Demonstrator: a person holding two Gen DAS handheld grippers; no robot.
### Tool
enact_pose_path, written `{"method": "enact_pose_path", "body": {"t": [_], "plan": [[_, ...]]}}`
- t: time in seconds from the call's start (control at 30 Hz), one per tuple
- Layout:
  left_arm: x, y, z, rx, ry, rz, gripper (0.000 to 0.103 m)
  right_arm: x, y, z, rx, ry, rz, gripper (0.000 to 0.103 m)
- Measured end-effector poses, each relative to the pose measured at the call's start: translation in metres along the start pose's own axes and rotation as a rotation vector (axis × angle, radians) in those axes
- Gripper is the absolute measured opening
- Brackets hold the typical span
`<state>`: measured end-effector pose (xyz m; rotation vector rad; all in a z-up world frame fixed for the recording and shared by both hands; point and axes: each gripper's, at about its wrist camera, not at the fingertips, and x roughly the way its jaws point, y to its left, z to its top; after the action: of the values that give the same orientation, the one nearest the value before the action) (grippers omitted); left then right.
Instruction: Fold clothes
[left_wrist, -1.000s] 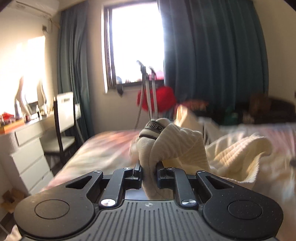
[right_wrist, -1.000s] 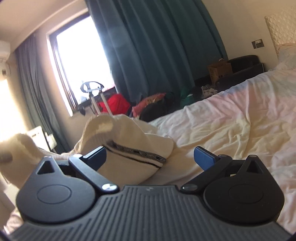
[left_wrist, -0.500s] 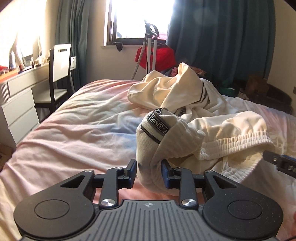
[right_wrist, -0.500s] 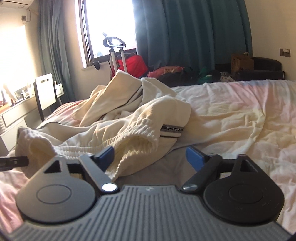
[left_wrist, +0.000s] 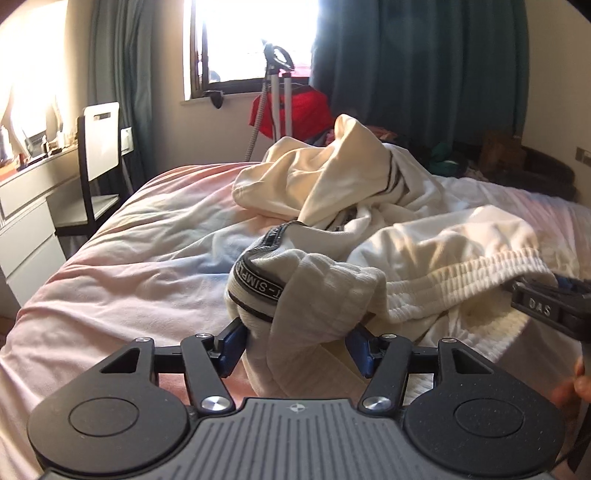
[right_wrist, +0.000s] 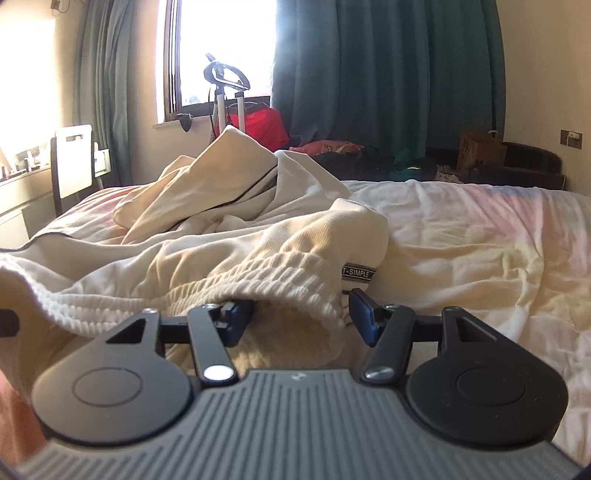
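left claw (left_wrist: 295, 343) stands wide, its blue pads on either side of a bunched fold of the cream pants (left_wrist: 424, 258), cloth loose between them and touching the left pad. right claw (right_wrist: 301, 314) is wide too, the ribbed waistband (right_wrist: 280, 273) lying between its fingers, not pinched. past both claws the pants sprawl rumpled over the bed (right_wrist: 461, 240), one leg heaped up toward the window (right_wrist: 221, 48). off to the left beyond the bed, a chair (left_wrist: 98, 155).
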<state>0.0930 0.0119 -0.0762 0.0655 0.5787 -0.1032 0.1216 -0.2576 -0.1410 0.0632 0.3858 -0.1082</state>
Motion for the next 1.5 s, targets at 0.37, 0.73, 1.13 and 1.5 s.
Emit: {"method": "enact_pose_path", "body": {"t": [0.37, 0.73, 1.13, 1.5], "plan": [[-0.013, 0.028, 0.006, -0.145, -0.093, 0.012, 0.063, -0.046, 0.006, 0.015, -0.114, -0.040, -0.149, 0.014], [-0.038, 0.073, 0.010, -0.363, -0.075, -0.014, 0.063, -0.117, 0.008, 0.026, -0.258, -0.021, -0.169, 0.015], [-0.037, 0.119, -0.019, -0.583, 0.179, -0.267, 0.054, -0.118, -0.043, 0.002, 0.167, 0.326, 0.205, 0.049], [-0.013, 0.119, -0.014, -0.727, 0.136, -0.377, 0.079, -0.079, -0.102, -0.018, 0.663, 0.275, 0.179, 0.077]]}}
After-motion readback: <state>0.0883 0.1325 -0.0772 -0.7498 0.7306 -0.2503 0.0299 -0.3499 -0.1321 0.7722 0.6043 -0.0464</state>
